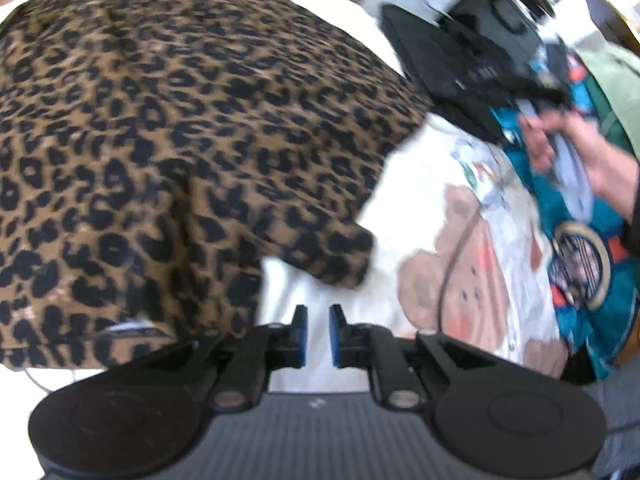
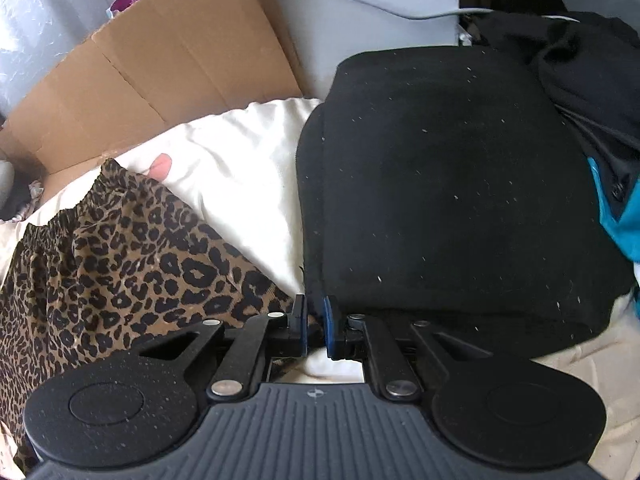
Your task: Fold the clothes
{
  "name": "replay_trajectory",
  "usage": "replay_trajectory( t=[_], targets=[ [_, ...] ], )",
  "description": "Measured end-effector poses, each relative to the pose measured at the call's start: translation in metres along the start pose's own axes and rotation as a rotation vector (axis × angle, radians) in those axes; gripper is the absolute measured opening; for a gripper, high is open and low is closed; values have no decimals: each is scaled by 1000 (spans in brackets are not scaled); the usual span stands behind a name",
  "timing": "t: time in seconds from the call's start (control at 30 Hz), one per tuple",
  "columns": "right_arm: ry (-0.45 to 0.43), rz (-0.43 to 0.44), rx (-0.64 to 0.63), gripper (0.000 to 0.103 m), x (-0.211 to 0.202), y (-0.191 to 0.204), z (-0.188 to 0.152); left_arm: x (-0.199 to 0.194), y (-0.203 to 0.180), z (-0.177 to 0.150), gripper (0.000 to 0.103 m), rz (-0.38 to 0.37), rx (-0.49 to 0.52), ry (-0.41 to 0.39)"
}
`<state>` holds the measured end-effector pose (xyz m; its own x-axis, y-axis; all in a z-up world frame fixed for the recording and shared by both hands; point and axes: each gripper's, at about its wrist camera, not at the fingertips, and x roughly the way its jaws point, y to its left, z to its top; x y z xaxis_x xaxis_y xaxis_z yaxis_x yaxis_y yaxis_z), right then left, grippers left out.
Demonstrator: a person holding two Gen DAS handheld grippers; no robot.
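The leopard-print garment (image 1: 168, 140) lies bunched on white bedding (image 1: 400, 184), up and left of the left gripper (image 1: 318, 336), whose jaws stand slightly apart, empty. The right gripper (image 2: 316, 330) is nearly closed; its grip is unclear, with folded black clothing (image 2: 452, 192) ahead. Motion blurs the right-side clothes.

— Any writing you can read here?
— None. The teal garment (image 1: 576, 256) carries a round badge, but its marks are too blurred to make out.
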<state>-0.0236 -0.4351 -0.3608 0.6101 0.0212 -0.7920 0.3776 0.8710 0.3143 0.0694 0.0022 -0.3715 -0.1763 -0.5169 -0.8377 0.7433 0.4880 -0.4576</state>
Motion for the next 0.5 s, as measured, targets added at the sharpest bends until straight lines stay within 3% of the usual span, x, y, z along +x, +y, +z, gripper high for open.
replay_trajectory(
  t=[0.1,0.27,0.5],
  targets=[
    [20,10,37,8,-1,-5,-5,-4,10,12,31,-21,-72,-31],
    [45,57,116,9,-1,-12,-12,-11,15,27,33,-15,-101,-68],
    [125,132,162,12,17,-3,-23,3,20,32,35,-48,-193,-23]
  ],
)
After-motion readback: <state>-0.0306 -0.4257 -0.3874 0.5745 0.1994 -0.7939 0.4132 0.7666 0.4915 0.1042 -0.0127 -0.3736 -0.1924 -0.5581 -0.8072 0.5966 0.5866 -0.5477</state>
